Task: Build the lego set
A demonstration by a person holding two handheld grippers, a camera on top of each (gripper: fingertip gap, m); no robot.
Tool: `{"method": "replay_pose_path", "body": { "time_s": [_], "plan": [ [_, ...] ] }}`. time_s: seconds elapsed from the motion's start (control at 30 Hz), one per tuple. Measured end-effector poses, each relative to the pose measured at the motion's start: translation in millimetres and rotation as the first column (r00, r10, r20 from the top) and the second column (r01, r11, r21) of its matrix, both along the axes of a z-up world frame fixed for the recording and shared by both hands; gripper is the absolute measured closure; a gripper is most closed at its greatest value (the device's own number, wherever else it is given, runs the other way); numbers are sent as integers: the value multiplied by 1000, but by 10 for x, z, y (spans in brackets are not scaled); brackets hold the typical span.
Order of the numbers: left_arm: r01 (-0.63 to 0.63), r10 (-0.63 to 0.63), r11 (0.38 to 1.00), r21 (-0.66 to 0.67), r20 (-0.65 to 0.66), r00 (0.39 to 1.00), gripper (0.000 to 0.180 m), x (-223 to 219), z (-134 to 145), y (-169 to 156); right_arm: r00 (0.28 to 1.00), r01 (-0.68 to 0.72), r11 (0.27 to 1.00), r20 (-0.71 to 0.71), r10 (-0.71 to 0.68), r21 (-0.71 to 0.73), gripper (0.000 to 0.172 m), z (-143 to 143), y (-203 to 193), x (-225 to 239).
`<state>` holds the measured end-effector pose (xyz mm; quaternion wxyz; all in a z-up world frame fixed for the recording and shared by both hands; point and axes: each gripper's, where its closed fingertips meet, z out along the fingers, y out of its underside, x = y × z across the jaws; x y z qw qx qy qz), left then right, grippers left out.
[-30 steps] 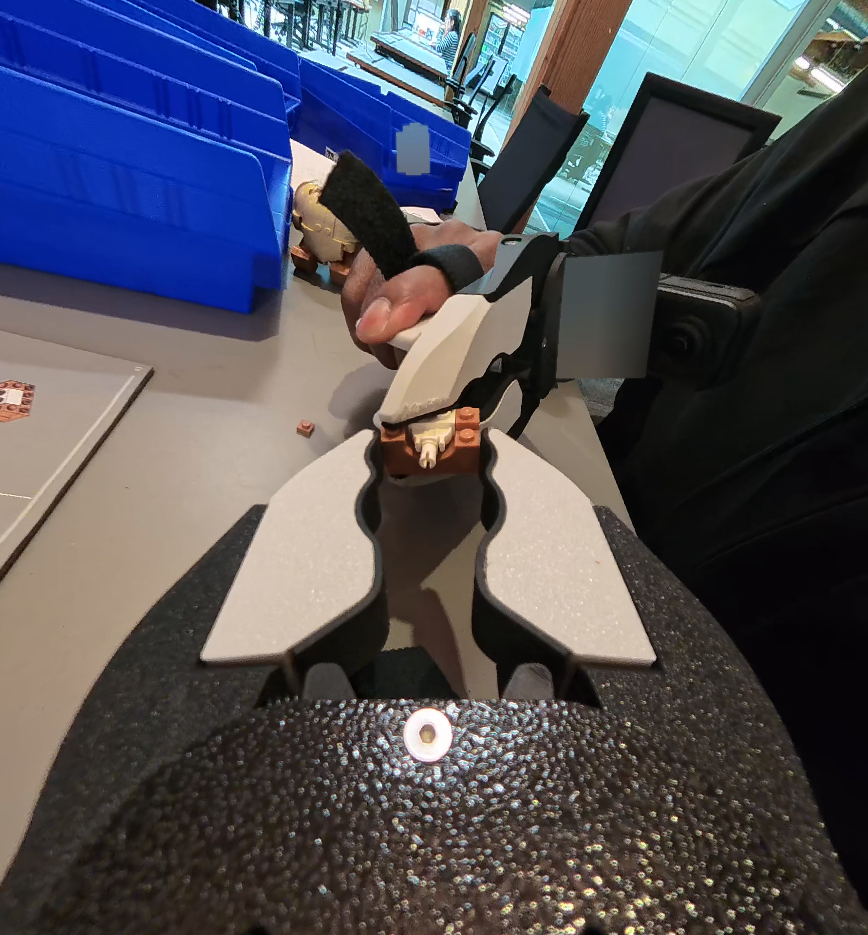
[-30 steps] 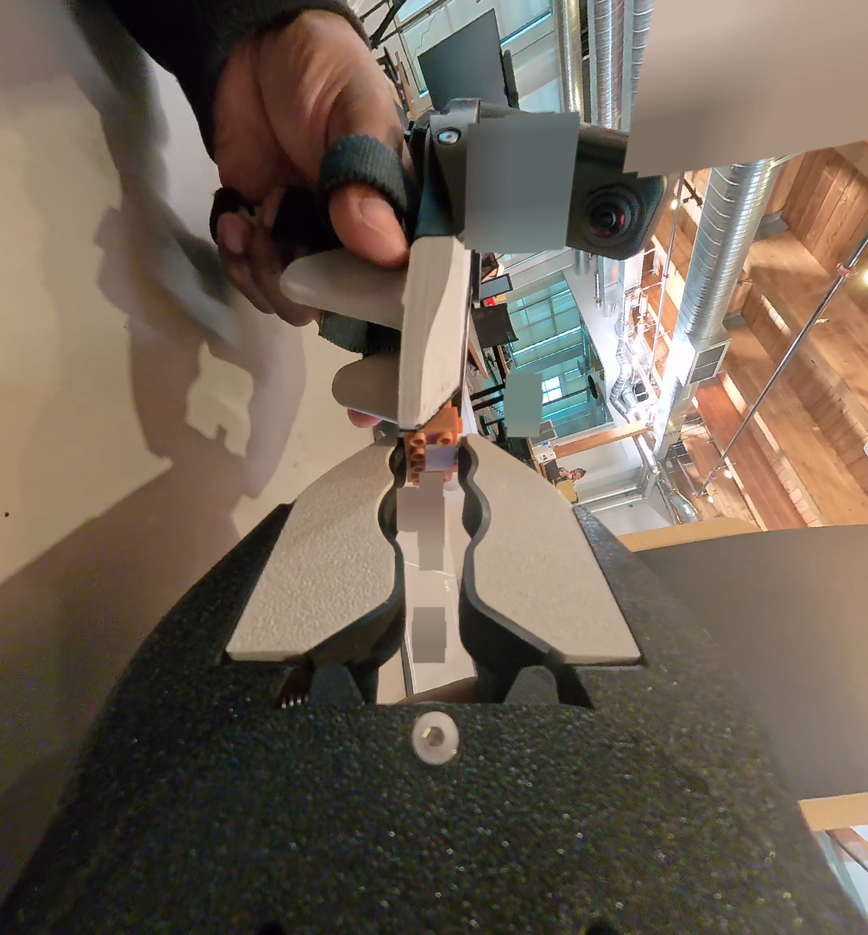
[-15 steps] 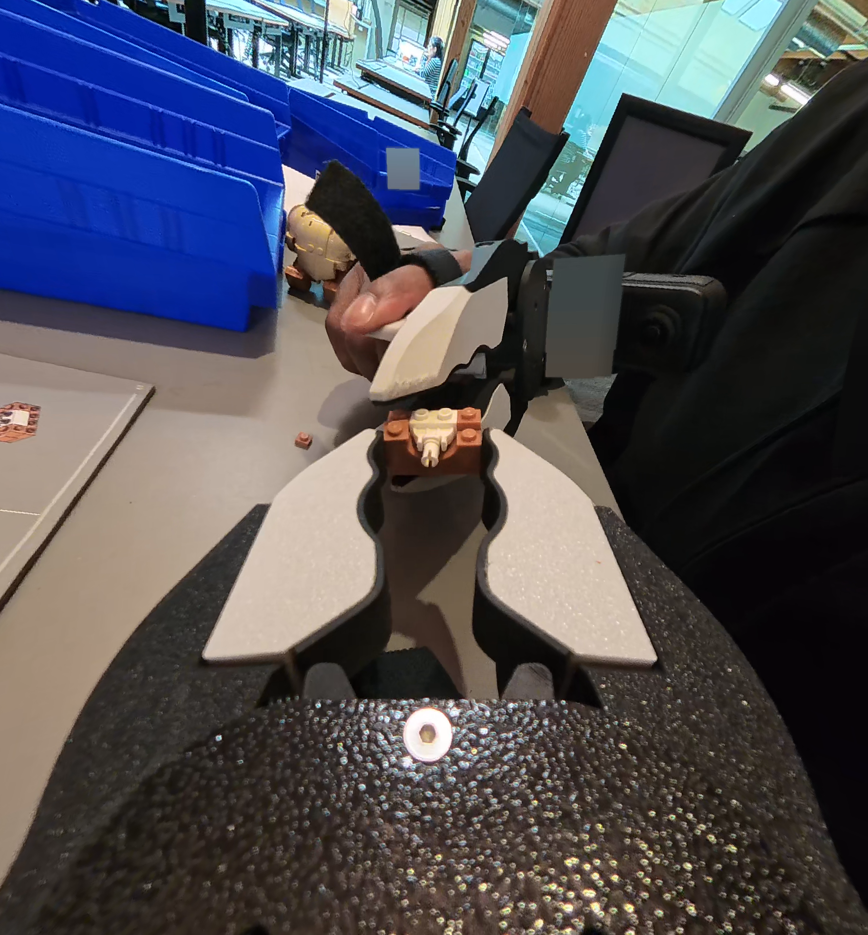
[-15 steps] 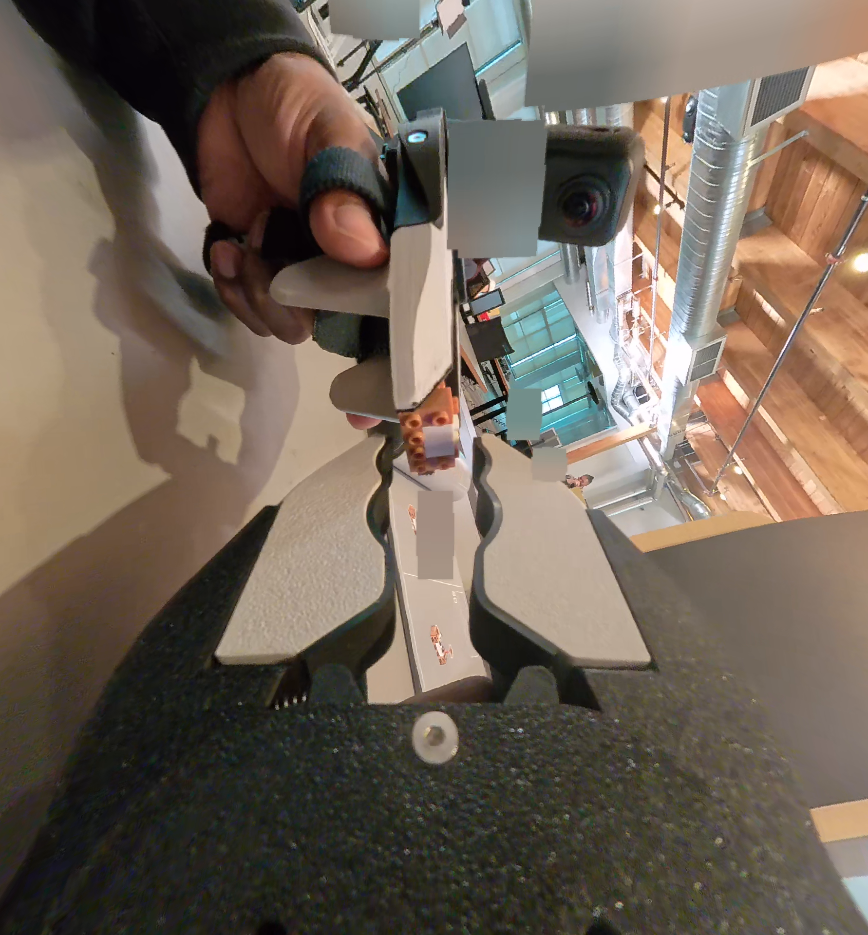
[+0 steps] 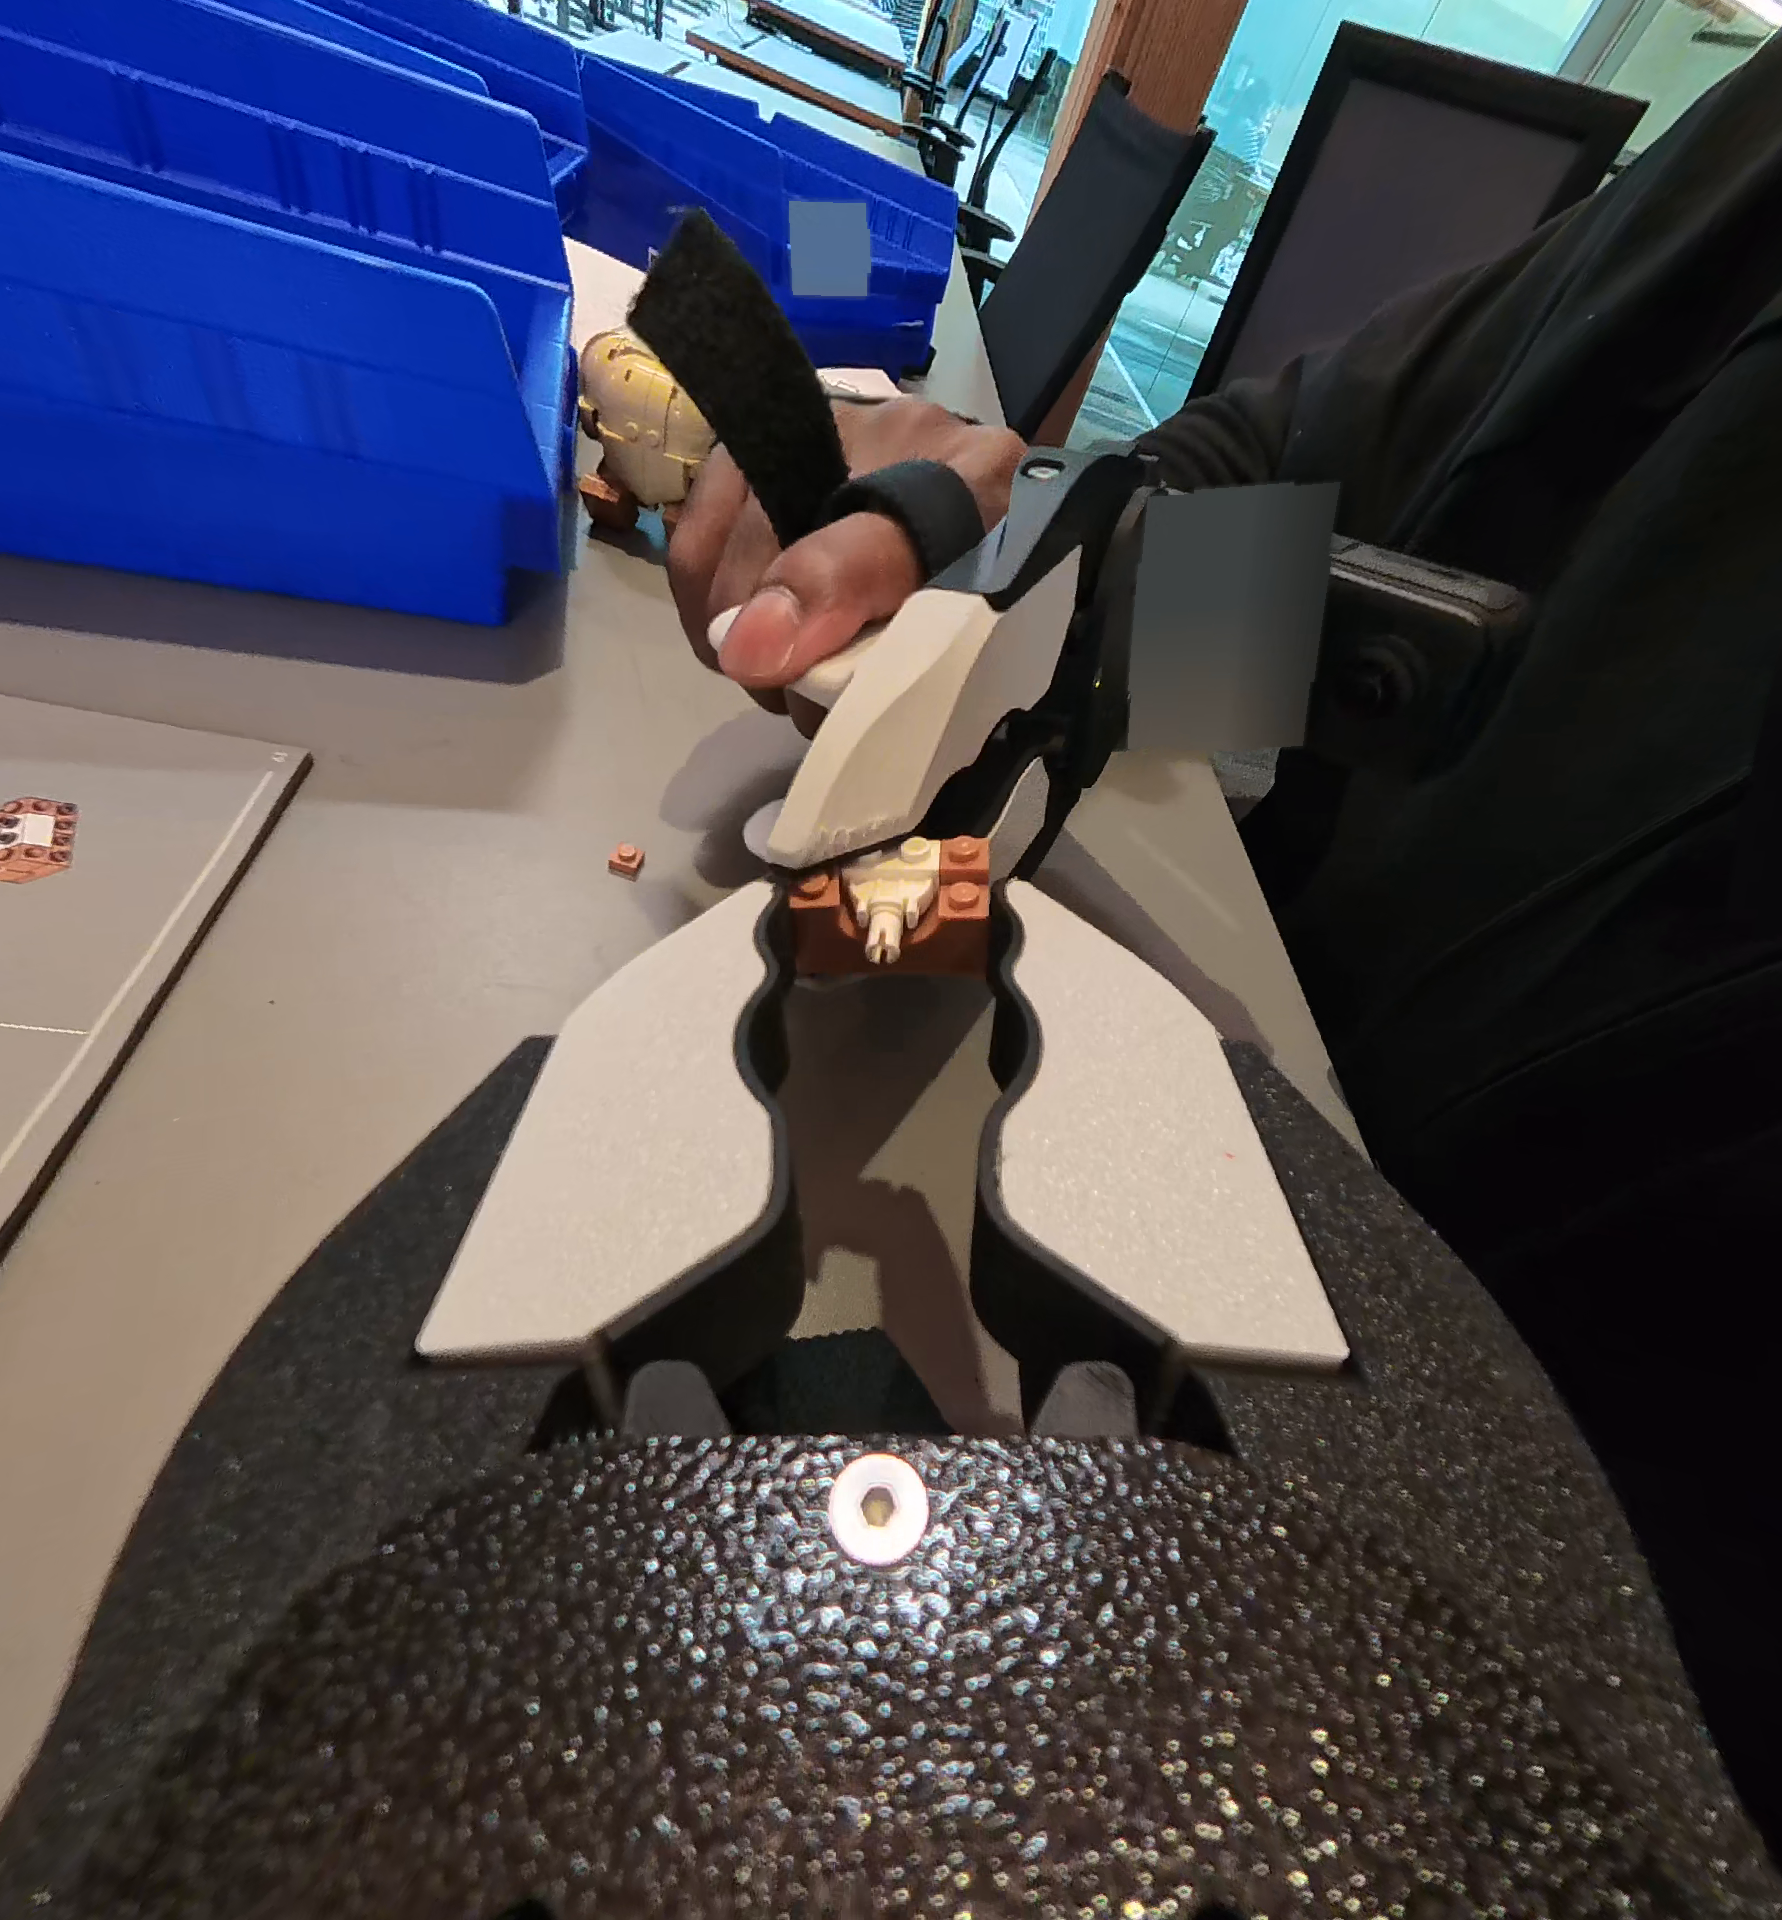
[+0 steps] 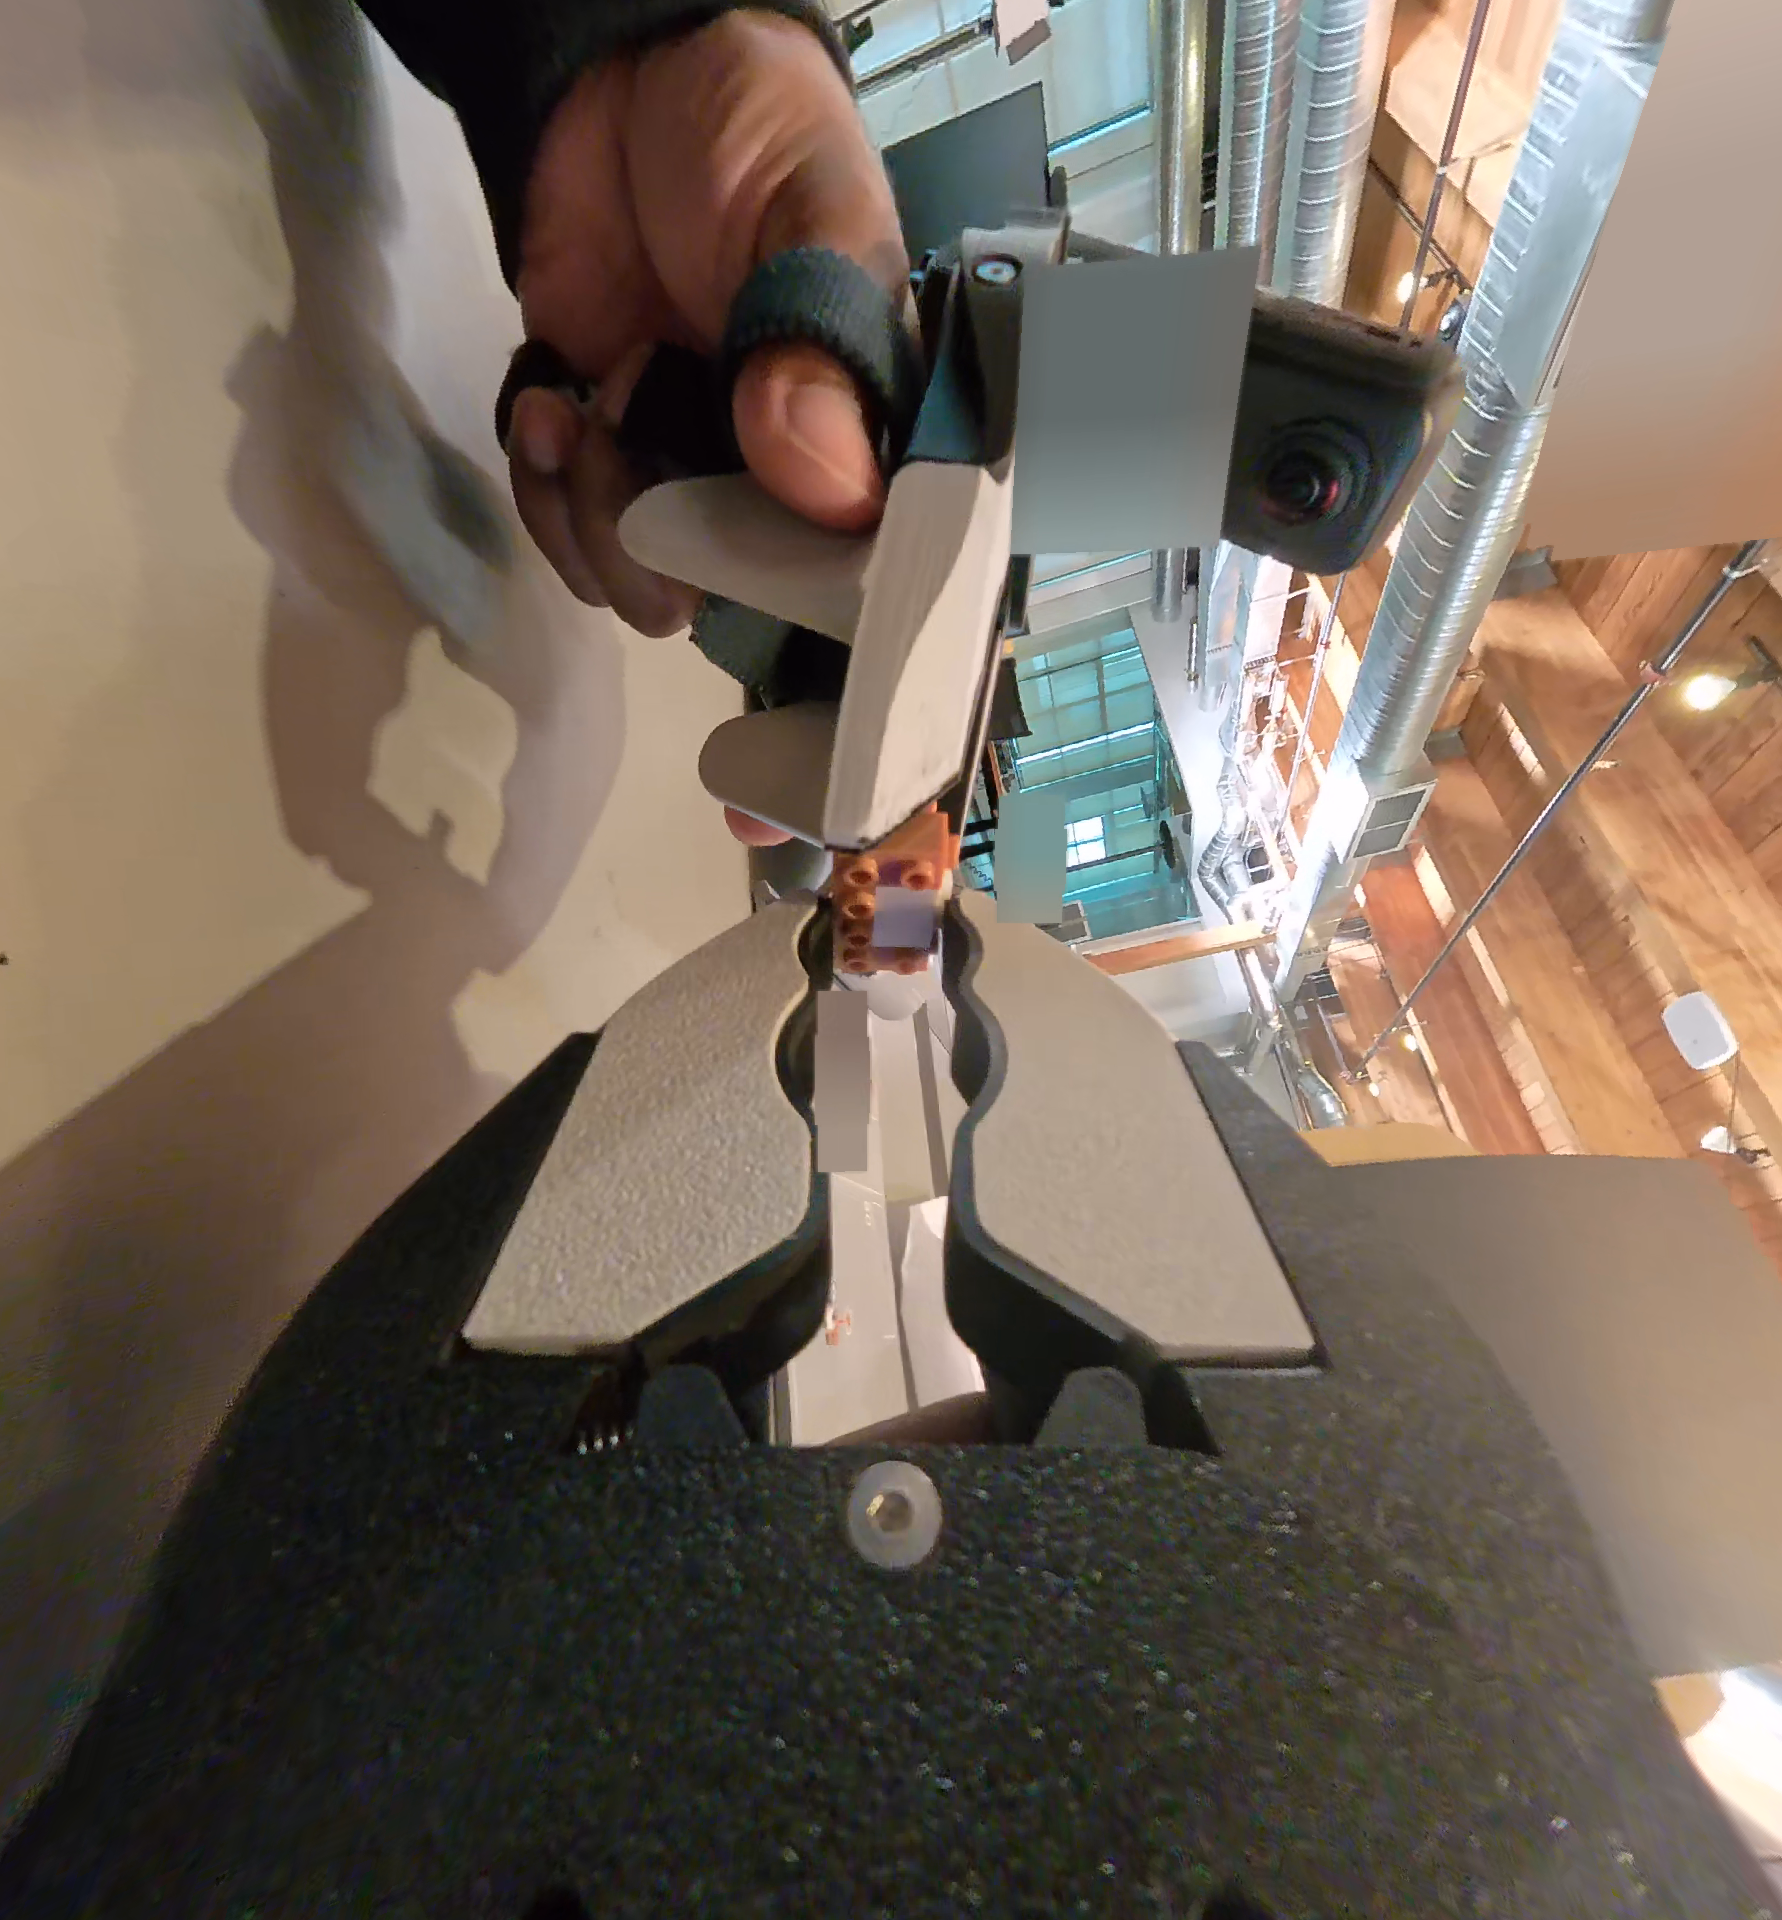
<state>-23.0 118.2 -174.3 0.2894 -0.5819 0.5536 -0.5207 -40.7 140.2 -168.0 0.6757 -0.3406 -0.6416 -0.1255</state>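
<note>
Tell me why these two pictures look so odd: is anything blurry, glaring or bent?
Left wrist view: sharp on the brown toy brick with a cream piece, glare sparkles on the black pebbled body of the hand-held gripper, and the blue plastic bins bow from the wide lens. Right wrist view: scene lies sideways, the pale grey tabletop shows hard shadows, and the ceiling ducts curve.

A brown brick [image 5: 887, 920] topped by a cream piece [image 5: 892, 883] sits clamped between both jaws.
</note>
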Motion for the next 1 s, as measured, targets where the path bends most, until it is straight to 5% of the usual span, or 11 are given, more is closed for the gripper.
{"method": "replay_pose_path", "body": {
  "time_s": [0.37,0.57,0.8,1.0],
  "plan": [
    [-8,9,1000,-11,15,1000,144,12,22,2,999,-14,992,-47,8,-129,153,-1,9,0],
    [-37,22,977,211,70,997,138,-51,76,107,986,-76,951,-167,26,-301,153,53,31,26],
    [-91,-22,788,608,176,984,136,-142,151,142,965,-156,895,-256,48,-417,153,94,-9,18],
    [-132,-19,660,740,192,981,146,-104,108,124,958,-179,883,-282,55,-434,153,113,-37,-5]
  ]
}}
